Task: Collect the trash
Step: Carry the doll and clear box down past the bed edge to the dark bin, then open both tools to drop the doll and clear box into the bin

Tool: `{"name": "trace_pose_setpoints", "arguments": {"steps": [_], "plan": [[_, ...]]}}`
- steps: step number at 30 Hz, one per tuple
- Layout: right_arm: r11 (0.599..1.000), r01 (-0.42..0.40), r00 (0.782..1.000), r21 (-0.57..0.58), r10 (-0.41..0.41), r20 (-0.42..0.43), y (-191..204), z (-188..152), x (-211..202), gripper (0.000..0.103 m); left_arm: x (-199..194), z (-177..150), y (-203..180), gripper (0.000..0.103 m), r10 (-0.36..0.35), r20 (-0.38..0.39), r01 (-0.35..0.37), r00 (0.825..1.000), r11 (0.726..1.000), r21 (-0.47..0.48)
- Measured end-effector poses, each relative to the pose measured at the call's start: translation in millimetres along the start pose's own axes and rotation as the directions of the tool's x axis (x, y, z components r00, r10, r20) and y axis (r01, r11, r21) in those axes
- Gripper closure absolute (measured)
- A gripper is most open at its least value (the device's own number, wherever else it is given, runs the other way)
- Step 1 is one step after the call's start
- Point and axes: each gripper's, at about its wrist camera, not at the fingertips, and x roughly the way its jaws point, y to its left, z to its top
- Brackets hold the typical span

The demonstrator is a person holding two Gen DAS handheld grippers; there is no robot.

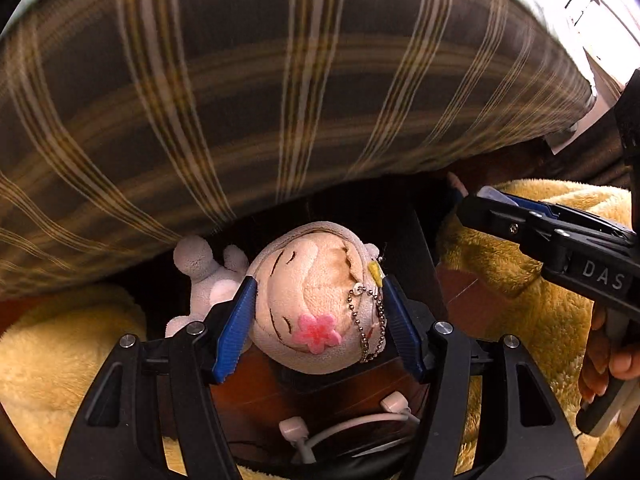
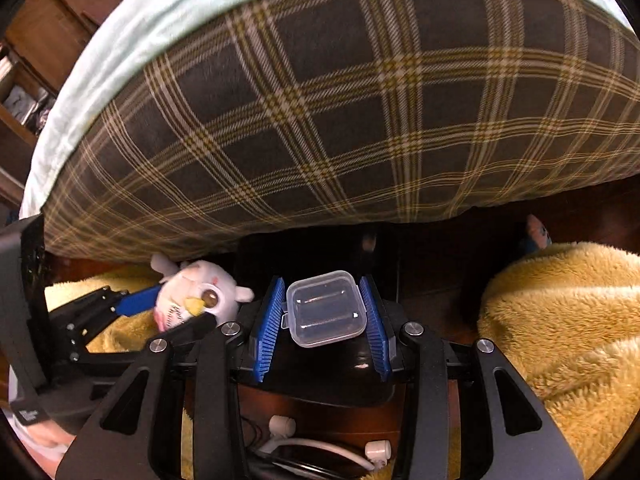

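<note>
My left gripper (image 1: 318,312) is shut on a small plush keychain toy (image 1: 316,296) with a pink flower and a bead chain; the blue pads press its two sides. The toy and left gripper also show in the right wrist view (image 2: 196,298). My right gripper (image 2: 326,316) is shut on a small clear plastic box (image 2: 326,308) with a hinged lid, held between its blue pads. The right gripper also shows at the right in the left wrist view (image 1: 492,210), with the clear box at its tips.
A big dark plaid cushion (image 2: 340,104) fills the upper half of both views. A yellow fluffy blanket (image 2: 568,320) lies right and left. White earphones with cable (image 2: 320,440) lie on the dark wooden surface (image 1: 248,396) below the grippers.
</note>
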Motion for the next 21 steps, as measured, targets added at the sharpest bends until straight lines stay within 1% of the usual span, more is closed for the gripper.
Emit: {"name": "trace_pose_setpoints", "arguments": {"steps": [3, 7, 9, 10, 15, 18, 21], "plan": [[1.000, -0.003, 1.000, -0.001, 0.003, 0.002, 5, 0, 2, 0.062, 6, -3, -3, 0.041, 0.001, -0.020, -0.001, 1.000, 1.000, 0.001], [1.000, -0.001, 1.000, -0.003, 0.001, -0.001, 9, 4, 5, 0.061, 8, -7, -1, 0.039, 0.015, -0.024, -0.015, 1.000, 1.000, 0.000], [1.000, -0.001, 1.000, 0.002, 0.001, 0.002, 6, 6, 1, 0.052, 1, -7, 2, 0.038, 0.019, -0.015, -0.019, 1.000, 1.000, 0.003], [1.000, 0.000, 1.000, 0.005, 0.000, 0.008, 6, 7, -1, 0.048, -2, -6, 2, 0.035, 0.019, -0.010, -0.019, 1.000, 1.000, 0.005], [1.000, 0.001, 0.999, 0.022, -0.002, 0.035, 3, 12, -12, 0.045, -12, 2, 2, 0.027, 0.037, 0.016, -0.037, 0.999, 0.999, 0.012], [0.999, 0.003, 0.998, 0.034, -0.005, 0.062, 0, 15, -23, 0.039, -22, 2, 4, 0.022, 0.054, 0.041, -0.055, 0.998, 0.998, 0.017], [0.999, 0.005, 0.995, 0.043, -0.009, 0.095, -2, 18, -38, 0.033, -40, 2, 8, 0.018, 0.078, 0.083, -0.079, 0.993, 0.997, 0.014]]}}
